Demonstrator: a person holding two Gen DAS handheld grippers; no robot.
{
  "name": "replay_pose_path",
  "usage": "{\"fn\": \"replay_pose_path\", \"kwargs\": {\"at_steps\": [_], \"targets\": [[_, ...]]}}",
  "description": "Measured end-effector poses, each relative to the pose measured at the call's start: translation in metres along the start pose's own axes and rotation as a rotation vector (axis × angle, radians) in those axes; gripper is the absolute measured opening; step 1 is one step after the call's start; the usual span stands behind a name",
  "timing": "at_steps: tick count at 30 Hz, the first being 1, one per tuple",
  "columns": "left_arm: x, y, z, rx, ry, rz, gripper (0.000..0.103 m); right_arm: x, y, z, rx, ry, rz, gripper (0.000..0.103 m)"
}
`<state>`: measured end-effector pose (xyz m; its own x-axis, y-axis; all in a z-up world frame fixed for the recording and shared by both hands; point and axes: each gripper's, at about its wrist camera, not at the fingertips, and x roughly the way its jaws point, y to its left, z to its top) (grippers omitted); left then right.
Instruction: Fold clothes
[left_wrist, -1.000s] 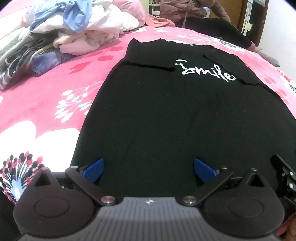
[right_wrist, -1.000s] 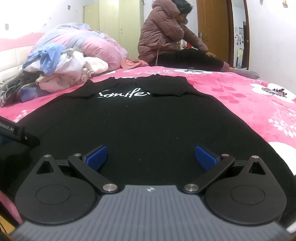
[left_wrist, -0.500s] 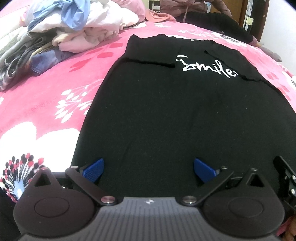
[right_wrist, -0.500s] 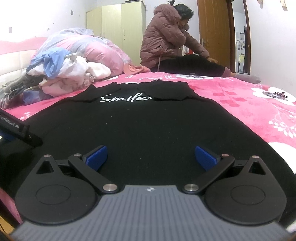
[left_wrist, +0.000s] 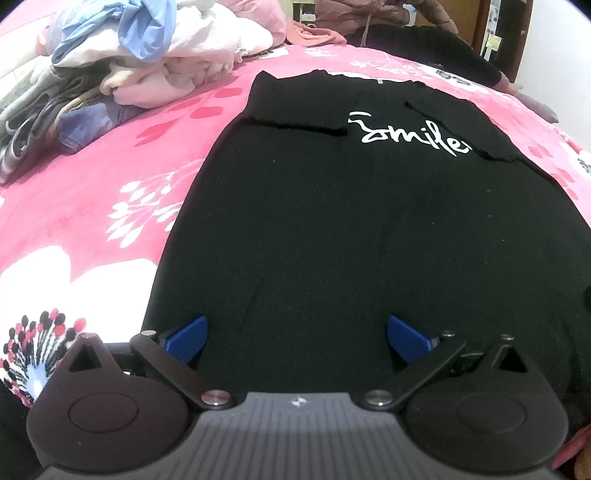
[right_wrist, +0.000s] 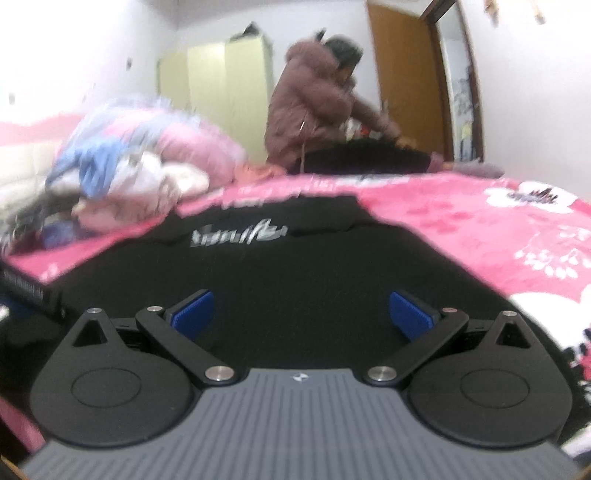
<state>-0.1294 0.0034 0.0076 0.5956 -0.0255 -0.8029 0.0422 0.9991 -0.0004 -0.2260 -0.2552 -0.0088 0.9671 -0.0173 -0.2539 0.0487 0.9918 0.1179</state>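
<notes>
A black T-shirt (left_wrist: 351, 206) with white script lettering lies flat on the pink flowered bedspread (left_wrist: 92, 206), both sleeves folded in over the chest. My left gripper (left_wrist: 295, 339) hovers open over the shirt's near hem, blue pads wide apart with nothing between them. In the right wrist view the same T-shirt (right_wrist: 295, 266) stretches ahead, blurred by motion. My right gripper (right_wrist: 301, 312) is open low over the hem at the shirt's right side. A corner of the left gripper's body (right_wrist: 33, 295) shows at the left edge.
A heap of unfolded clothes (left_wrist: 122, 55) sits on the bed to the far left. A person in a brownish padded coat (right_wrist: 314, 107) sits at the bed's far end. A wooden door (right_wrist: 406, 81) and pale wardrobe (right_wrist: 221, 85) stand behind.
Both grippers stay open. The left view has tilted down a little and edged forward over the shirt. The right gripper has dropped lower and is moving, blurring its view.
</notes>
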Motion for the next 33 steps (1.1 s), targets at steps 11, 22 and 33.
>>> {"fn": "replay_pose_path", "kwargs": {"at_steps": [11, 22, 33], "targets": [[-0.001, 0.003, -0.004, 0.018, -0.039, -0.034, 0.103, -0.007, -0.027, -0.002, 0.182, -0.126, -0.031, 0.102], [-0.016, 0.028, -0.023, 0.025, -0.16, -0.144, 0.103, -0.001, -0.054, -0.004, 0.398, -0.058, -0.029, 0.102], [-0.057, 0.097, -0.045, -0.027, -0.186, 0.024, 0.103, -0.014, 0.001, 0.012, 0.111, -0.06, -0.069, 0.102]]}}
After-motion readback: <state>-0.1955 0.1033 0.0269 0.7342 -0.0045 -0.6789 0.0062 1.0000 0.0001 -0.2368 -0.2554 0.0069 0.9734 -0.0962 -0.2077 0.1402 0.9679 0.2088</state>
